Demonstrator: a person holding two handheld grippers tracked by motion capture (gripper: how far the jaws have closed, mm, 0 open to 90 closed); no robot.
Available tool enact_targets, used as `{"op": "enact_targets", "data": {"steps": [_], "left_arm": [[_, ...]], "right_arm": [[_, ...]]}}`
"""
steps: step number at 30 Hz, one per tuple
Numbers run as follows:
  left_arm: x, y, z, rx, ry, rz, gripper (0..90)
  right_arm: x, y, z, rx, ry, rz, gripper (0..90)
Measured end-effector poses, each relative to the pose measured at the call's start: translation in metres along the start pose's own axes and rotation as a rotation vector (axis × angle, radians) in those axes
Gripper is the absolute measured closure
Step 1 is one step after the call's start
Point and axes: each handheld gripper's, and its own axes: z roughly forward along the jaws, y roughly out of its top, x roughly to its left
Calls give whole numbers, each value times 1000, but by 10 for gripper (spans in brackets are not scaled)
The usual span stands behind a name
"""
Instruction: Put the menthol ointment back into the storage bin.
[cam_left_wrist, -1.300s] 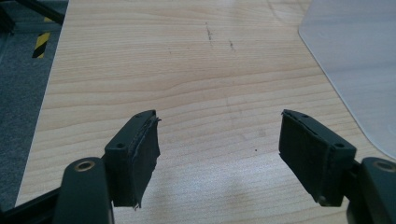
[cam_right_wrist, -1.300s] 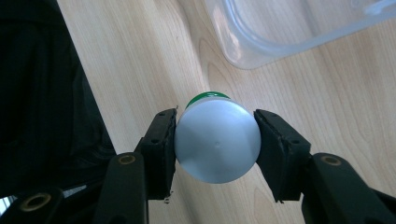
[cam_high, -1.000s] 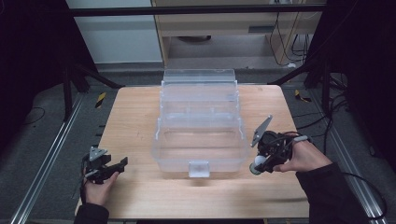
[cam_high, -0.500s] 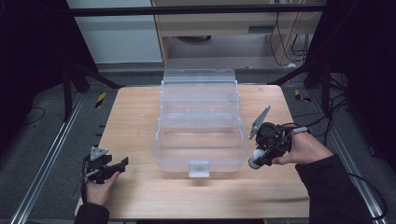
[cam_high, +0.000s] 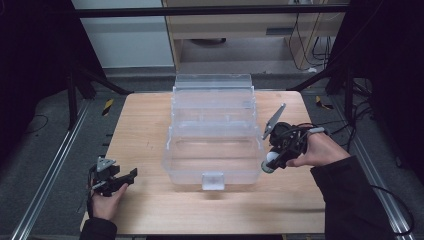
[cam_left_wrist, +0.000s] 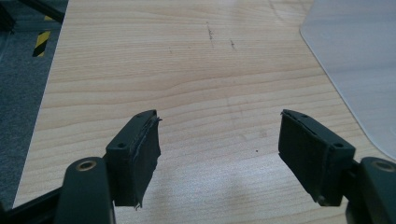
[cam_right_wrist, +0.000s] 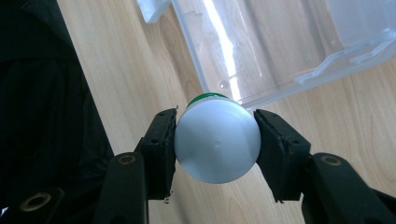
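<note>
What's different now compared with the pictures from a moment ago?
The right gripper, shut on a white round-topped bottle, has risen slightly beside the clear plastic box, moving toward the table's far side. The left gripper stayed open and still; the box hasn't moved.

Pale, light-brown wood grain across the counter (cam_high: 150, 125); clear, colourless plastic for the box (cam_high: 212, 130) beside the right gripper (cam_right_wrist: 215, 140). Between that gripper's black pads, a white round bottle (cam_right_wrist: 217, 142) edged with a thin green band at its far rim. Black too on the left gripper (cam_left_wrist: 219, 144), grey plate on top, and yellow-and-black stripes on the floor tape (cam_left_wrist: 41, 41) far off to its left.
</note>
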Motion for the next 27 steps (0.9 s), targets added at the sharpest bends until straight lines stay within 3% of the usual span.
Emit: {"op": "enact_targets", "data": {"steps": [6,27], "left_arm": [[0,0,0,-2,0,-1,287],[0,1,-2,-7,-3,-1,288]], "right_arm": [[-3,9,-3,-6,-2,-5,506],[-18,29,21,-27,13,-14,506]]}}
